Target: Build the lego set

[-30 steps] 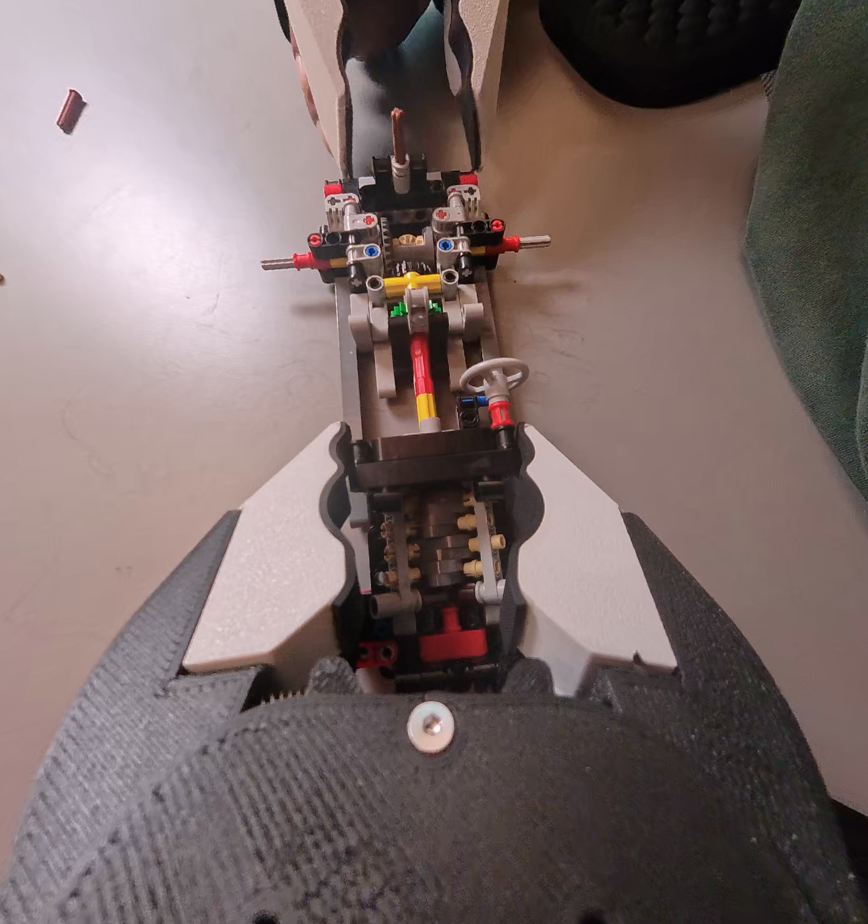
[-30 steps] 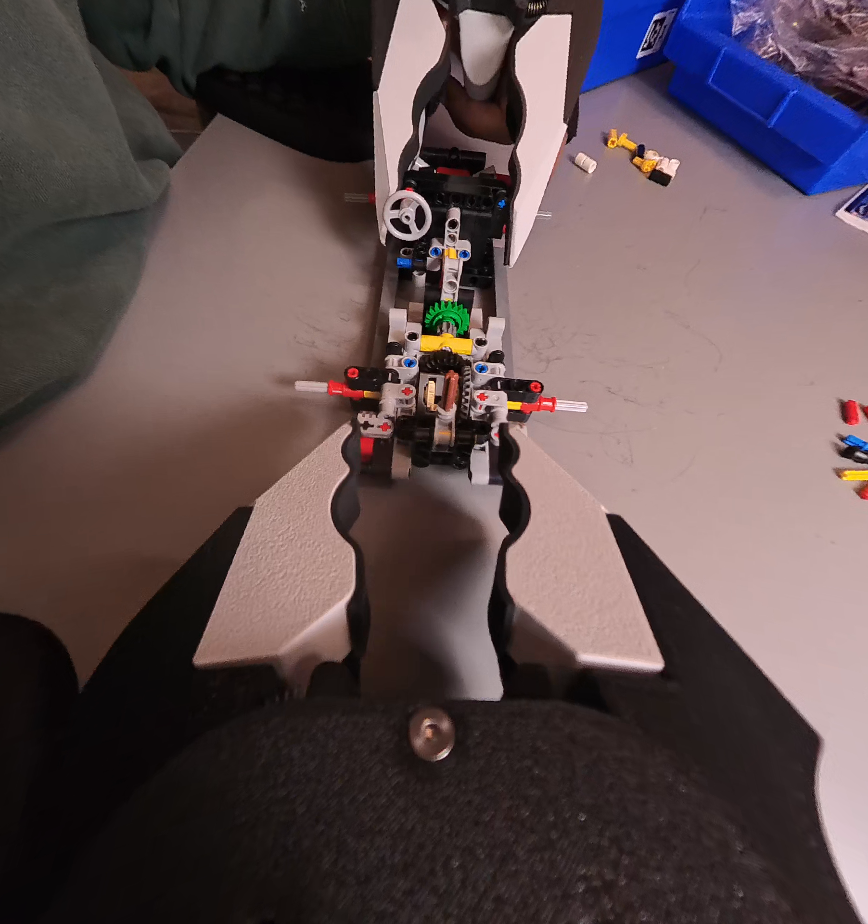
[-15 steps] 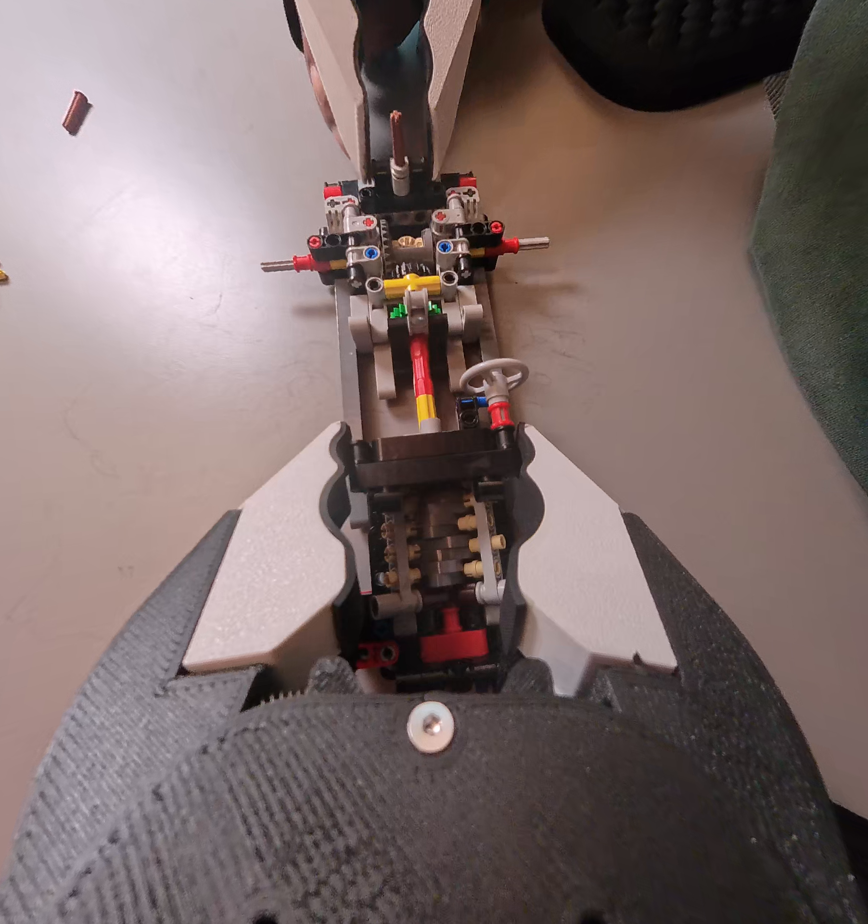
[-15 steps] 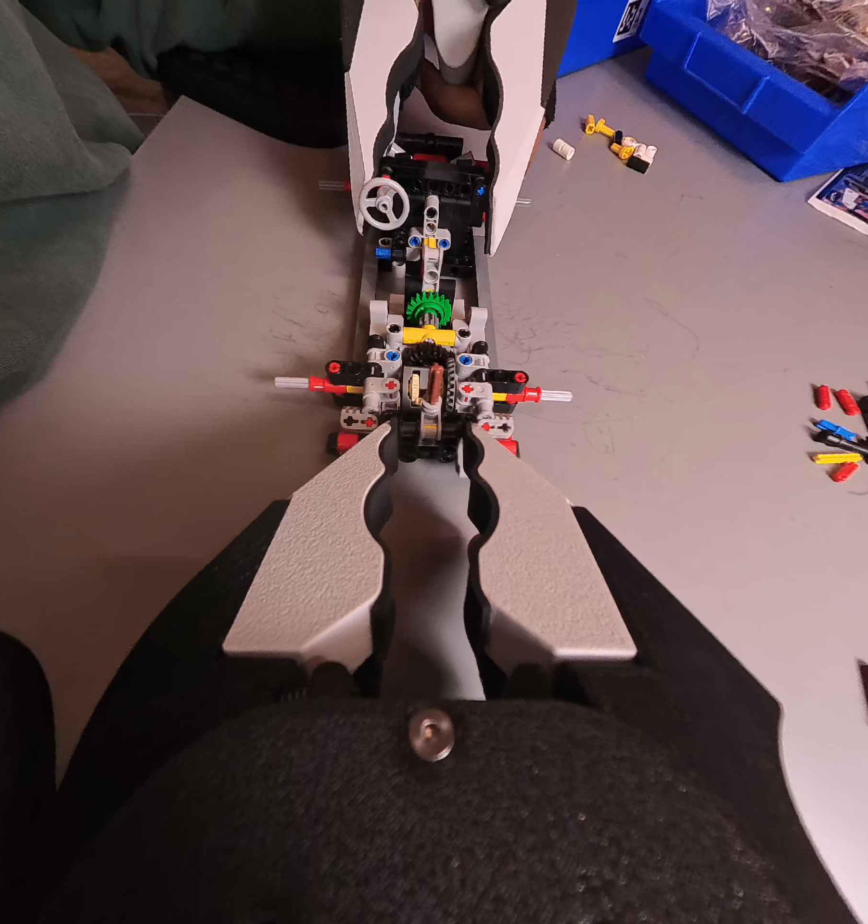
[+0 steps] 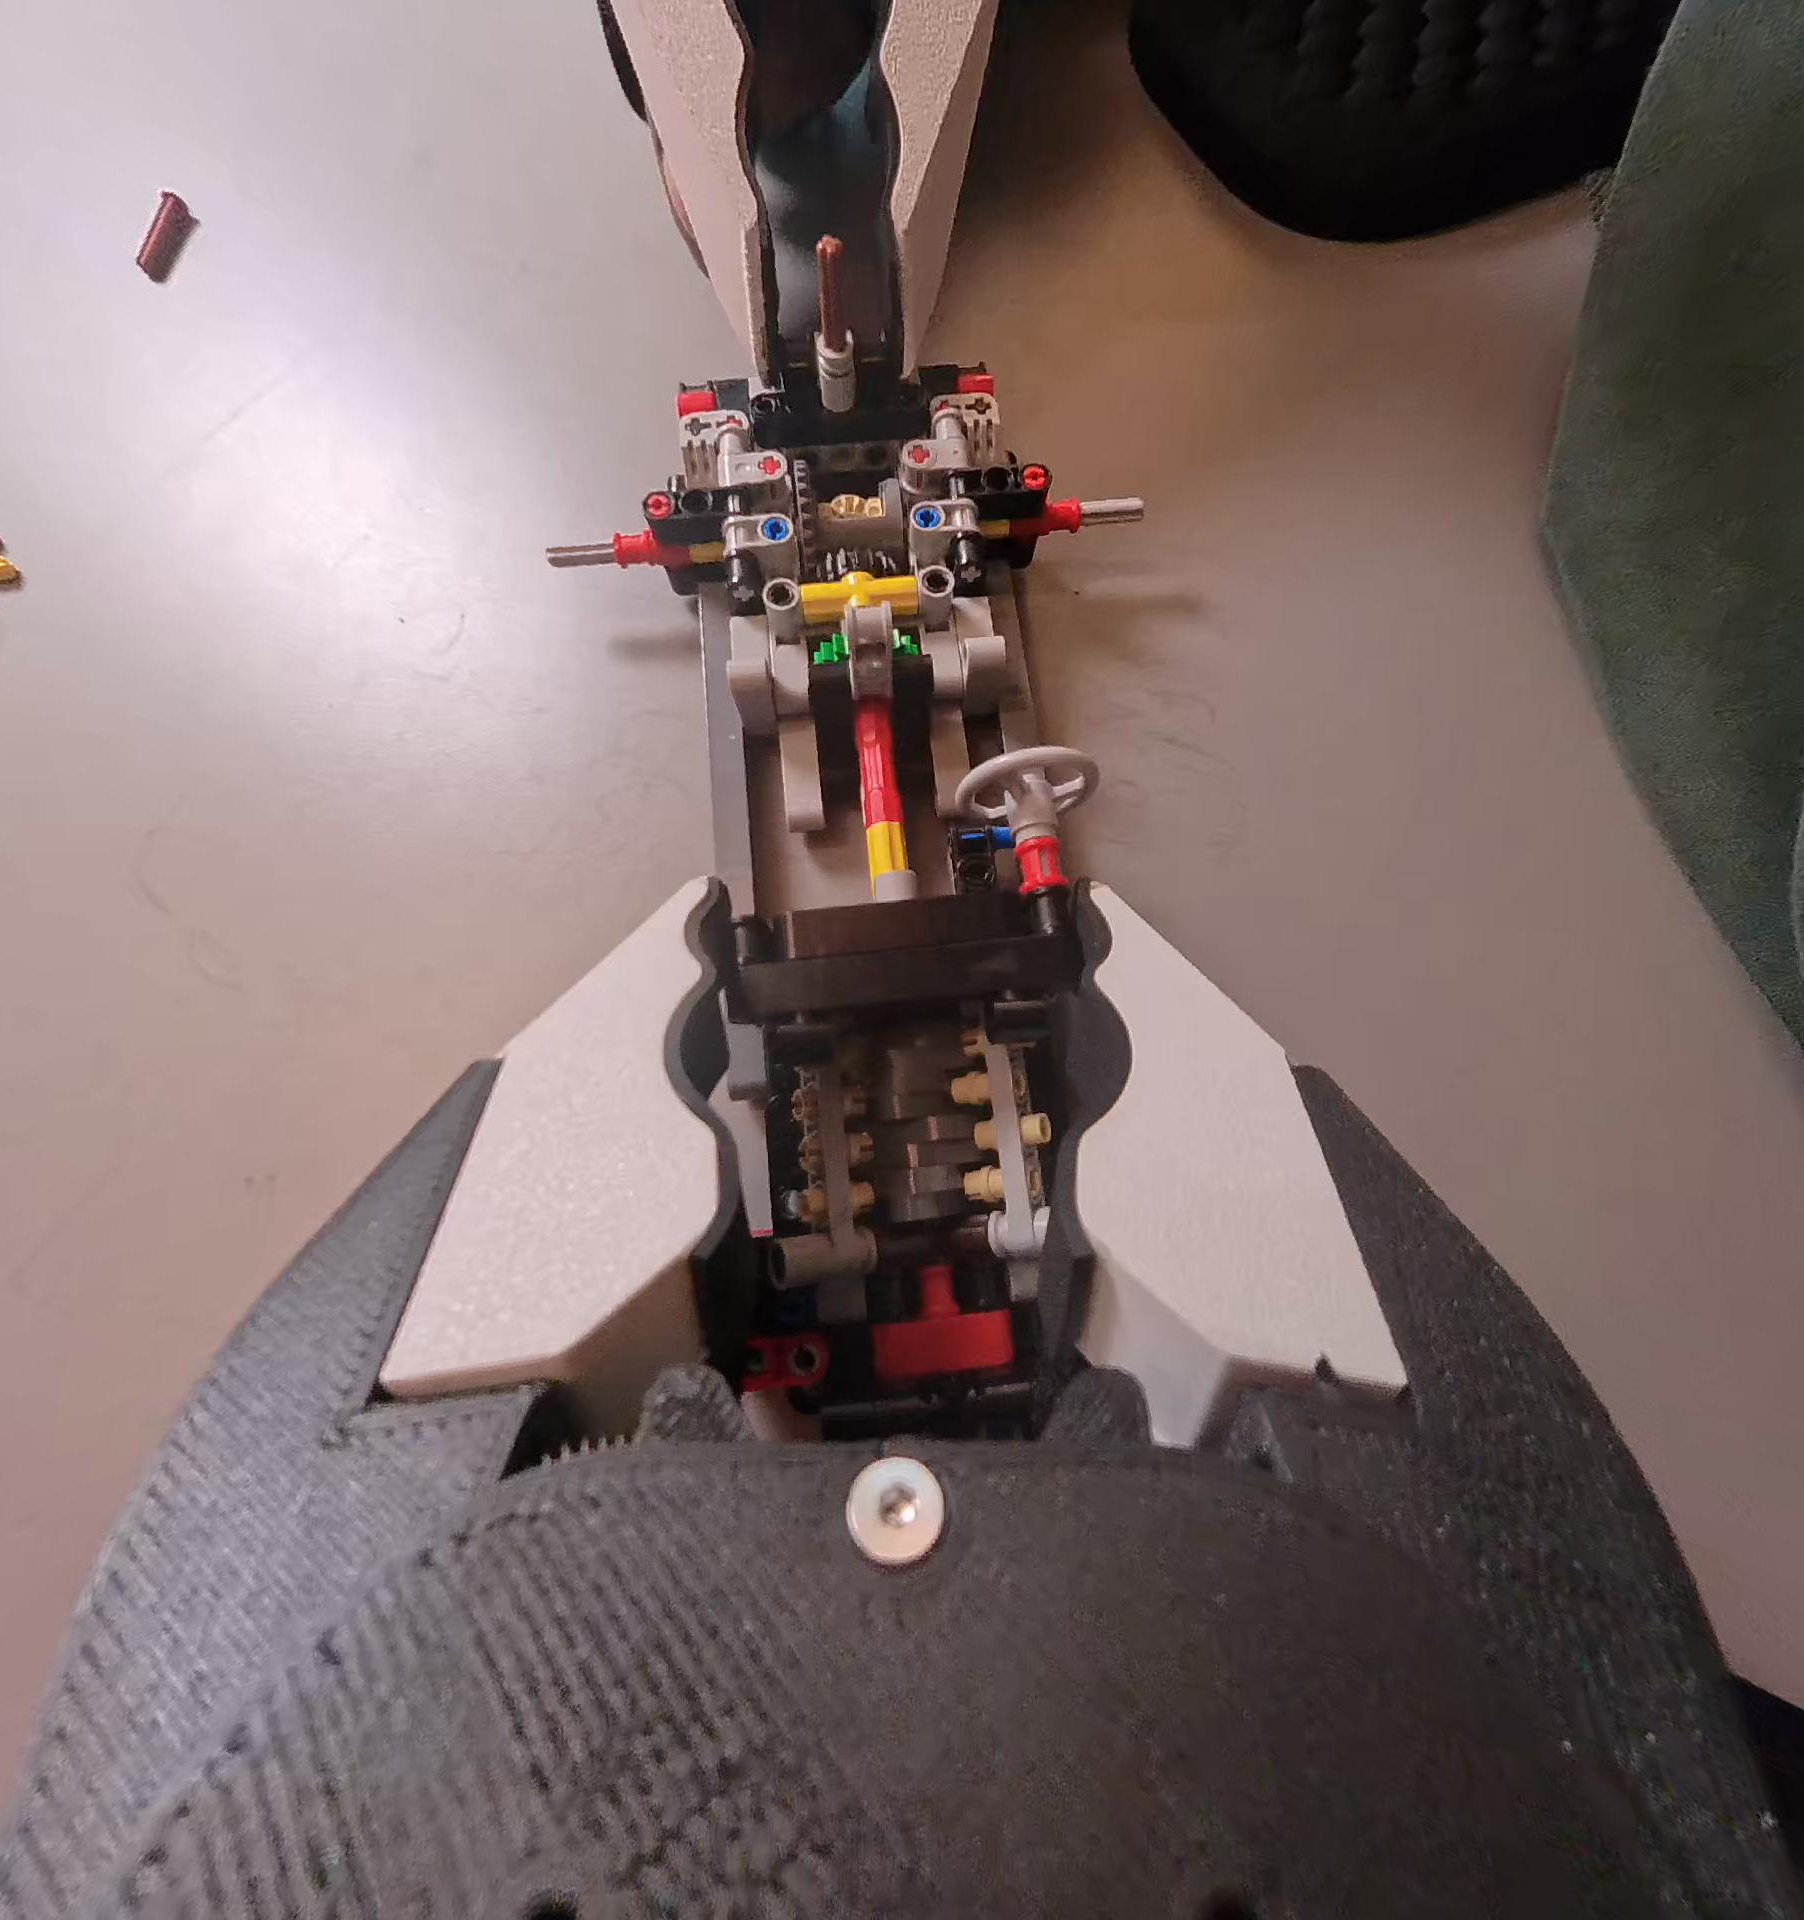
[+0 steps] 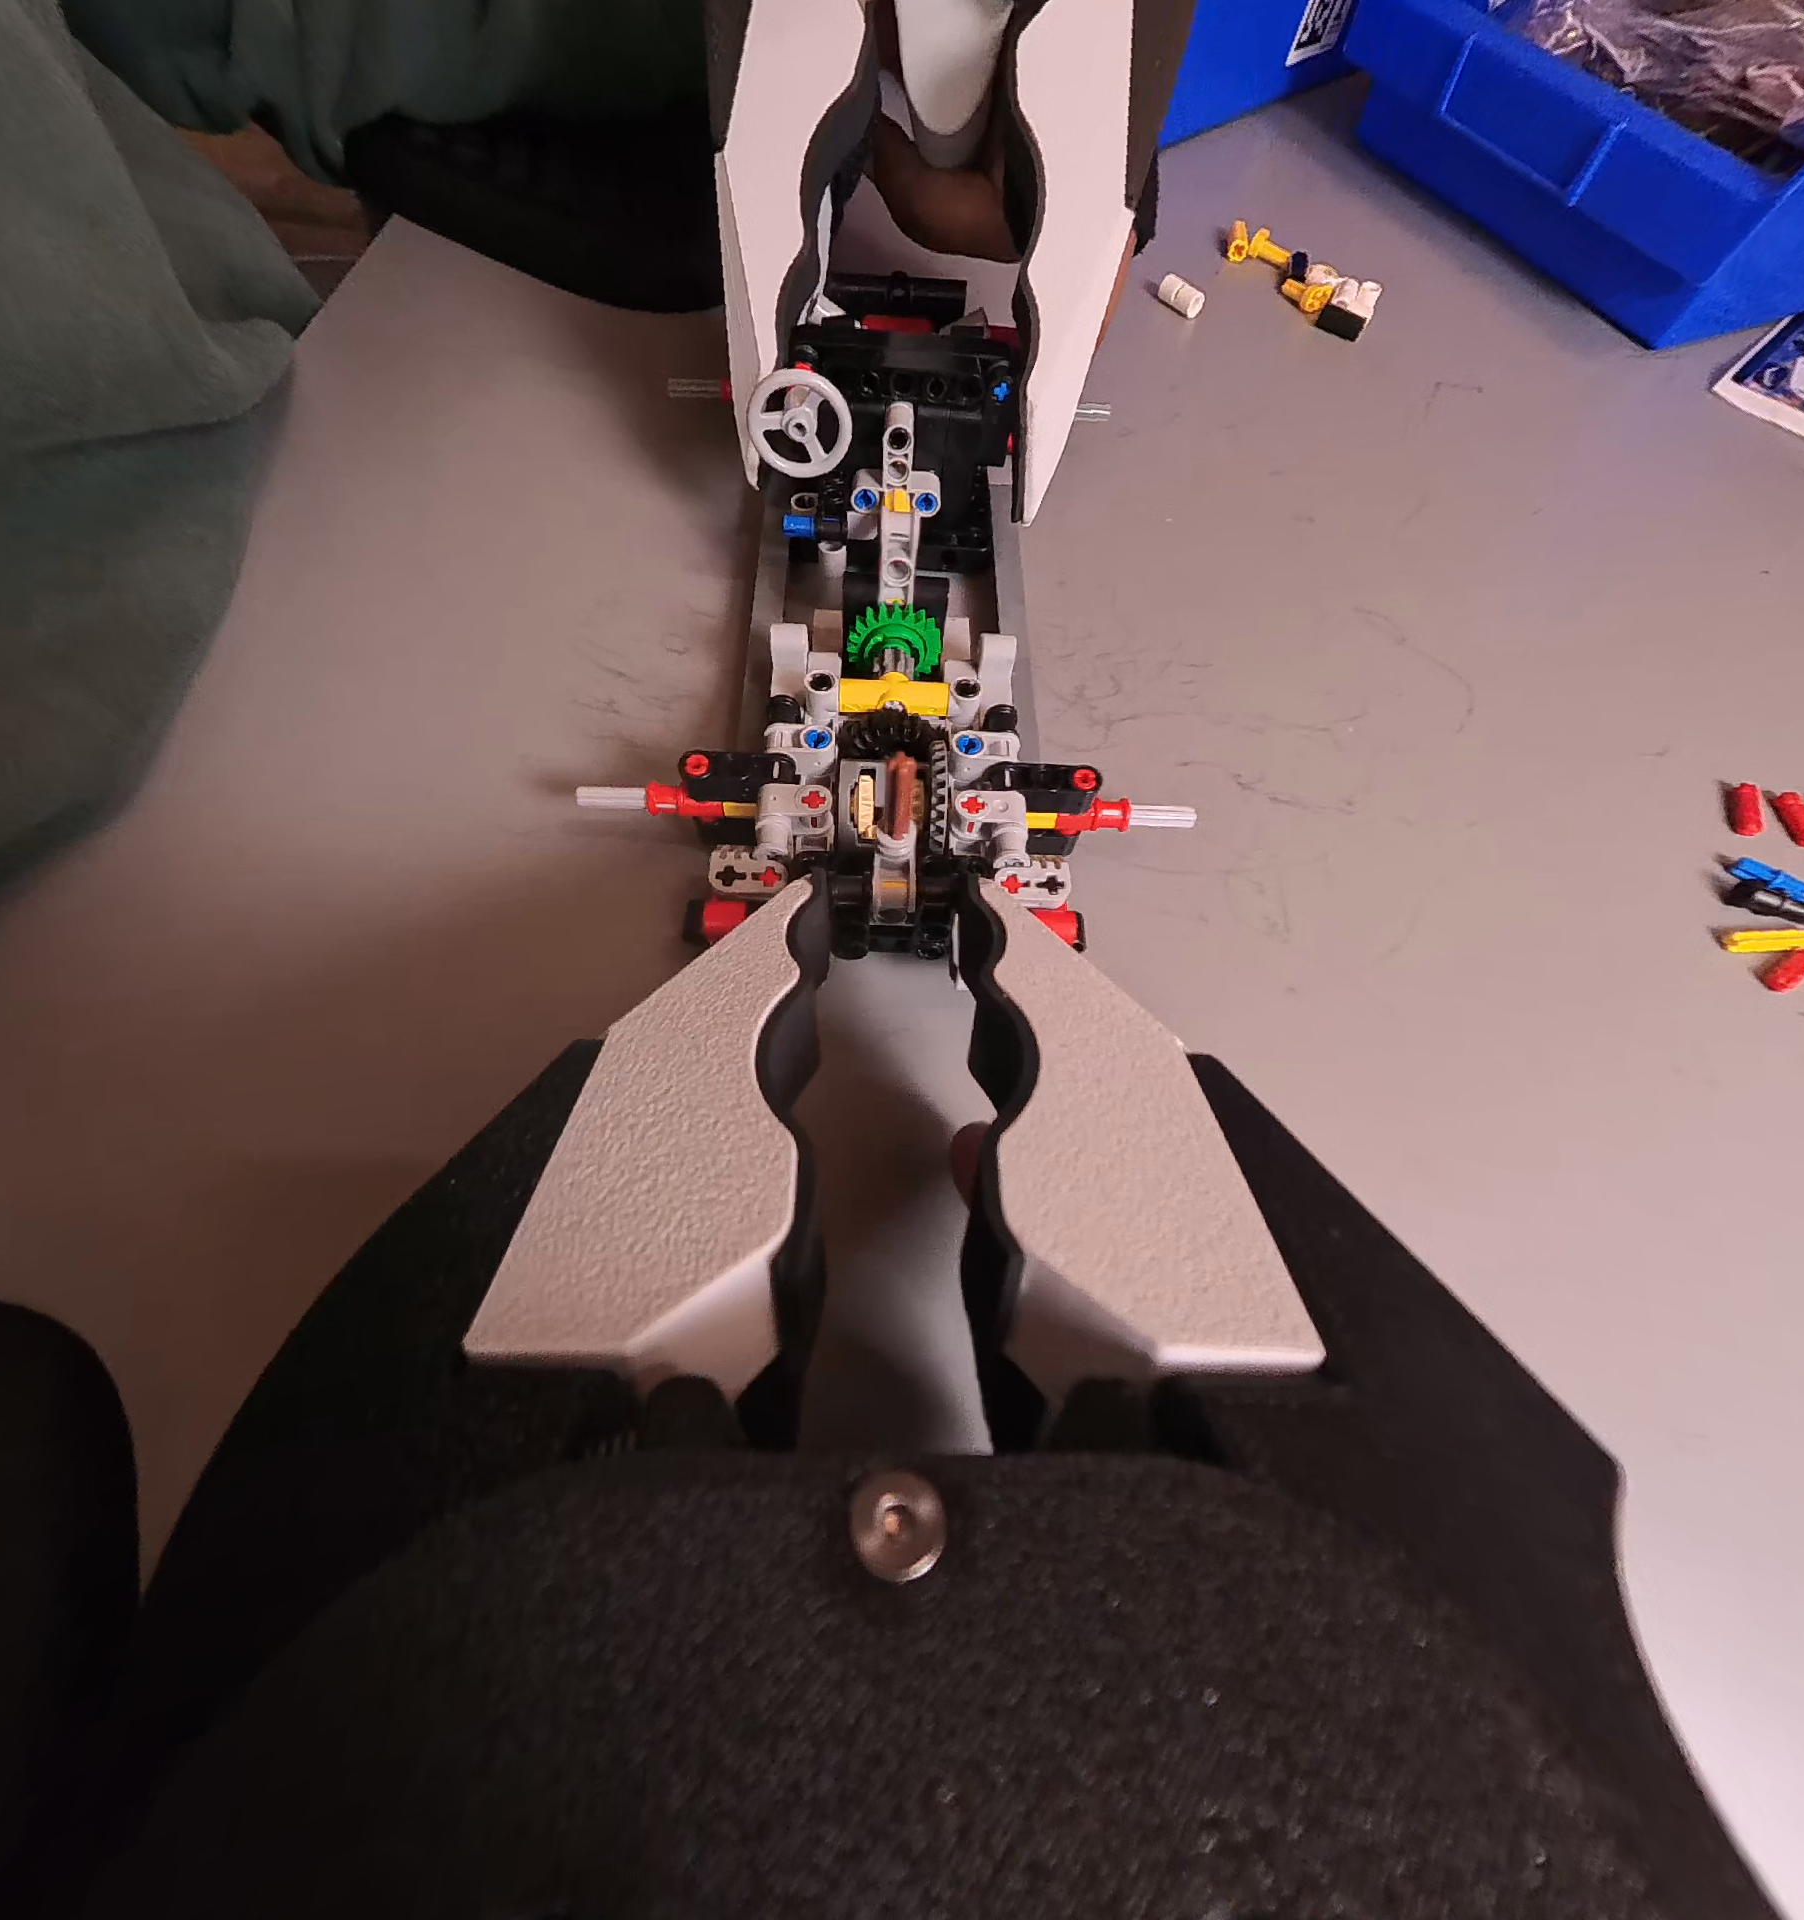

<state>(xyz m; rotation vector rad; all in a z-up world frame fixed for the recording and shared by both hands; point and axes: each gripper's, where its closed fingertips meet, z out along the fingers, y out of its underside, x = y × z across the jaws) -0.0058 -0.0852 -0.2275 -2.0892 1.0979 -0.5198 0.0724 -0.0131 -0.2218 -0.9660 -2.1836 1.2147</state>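
The left gripper (image 5: 903,1049) is pressed against both flanks of the lego chassis (image 5: 877,790), its jaws clamped round the engine end where the black cross-frame sits, so that the model is judged to be steadied on the table (image 5: 306,883) while the far end is worked. The right gripper (image 6: 896,914) is narrowed about the black block at the opposite, axle end, its pads lying against or just beside that block (firm contact cannot be confirmed), with a brown axle (image 5: 832,286) standing up between its fingers; a seating or adjusting step at the differential is inferred. The chassis lies lengthwise between the two tools, flat on the table, with a grey steering wheel (image 5: 1028,790), a red-and-yellow shaft (image 5: 882,790), a green gear (image 6: 893,639) and grey cross-axles tipped red (image 6: 1137,816) catalogued along it. Loose parts are noted well apart: red, blue and yellow pins (image 6: 1781,904) to the right, a yellow and white cluster (image 6: 1303,286) near a blue bin (image 6: 1563,156) holding bagged parts, and a single brown piece (image 5: 165,234) on the left. A green cloth (image 5: 1729,623) borders the table edge. A printed sheet (image 6: 1802,379) and a sticker on the bin are present; their writing is not transcribed, and no brand mark is legible on the model.
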